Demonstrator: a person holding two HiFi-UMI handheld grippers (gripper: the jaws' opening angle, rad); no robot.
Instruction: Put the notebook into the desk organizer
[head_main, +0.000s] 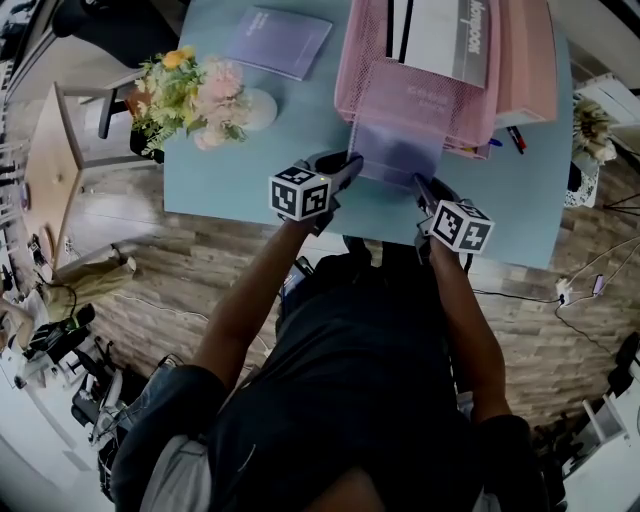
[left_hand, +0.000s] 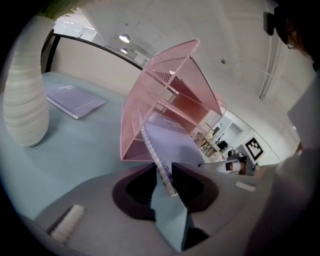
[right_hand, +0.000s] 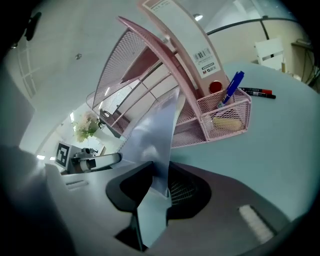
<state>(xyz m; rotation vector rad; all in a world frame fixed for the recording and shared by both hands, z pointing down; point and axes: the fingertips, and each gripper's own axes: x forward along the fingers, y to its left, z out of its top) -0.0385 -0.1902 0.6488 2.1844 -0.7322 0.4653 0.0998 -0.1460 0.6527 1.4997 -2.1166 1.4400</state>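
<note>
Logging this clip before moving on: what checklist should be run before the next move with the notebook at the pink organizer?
1. Left gripper jaws clamped on the notebook spiral edge: ok.
2. Right gripper jaws clamped on the opposite edge: ok.
3. Notebook's far edge inside the organizer: ok.
4. Notebook fully in: not ok.
5. Room deeper in that slot: cannot tell.
6. Vase off to the side of the path: ok.
</note>
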